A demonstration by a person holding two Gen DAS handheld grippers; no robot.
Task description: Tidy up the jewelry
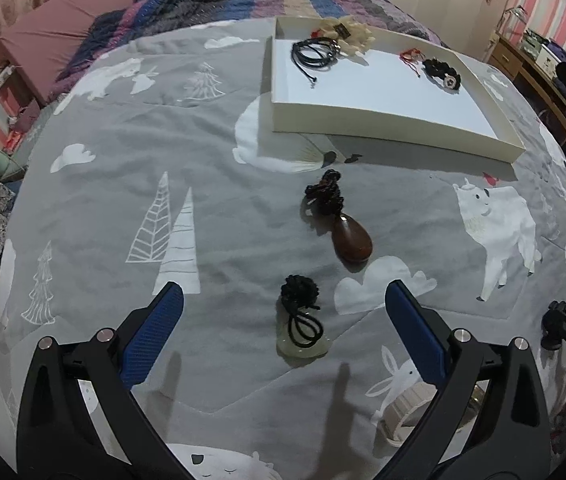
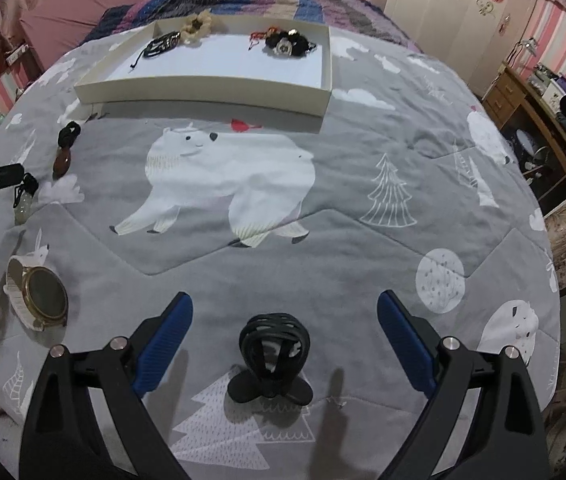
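My left gripper [image 1: 285,294] is open and empty, its blue pads either side of a pale green pendant on a black cord [image 1: 302,330] lying on the bed. A brown teardrop pendant with a dark braided cord [image 1: 345,224] lies just beyond it. My right gripper [image 2: 285,304] is open and empty, straddling a black pendant wrapped in black cord [image 2: 273,360]. A shallow white box [image 1: 383,120] farther back holds a black cord necklace [image 1: 315,52], a cream flower piece [image 1: 357,36], a red string item [image 1: 411,56] and a black bracelet [image 1: 443,74]. The box also shows in the right wrist view [image 2: 203,94].
A gold-rimmed watch with a beige strap [image 2: 39,298] lies on the grey bear-print quilt [image 2: 323,240] left of my right gripper. A striped blanket [image 1: 243,0] lies behind the box. A wooden desk [image 2: 523,96] stands at right beyond the bed's edge.
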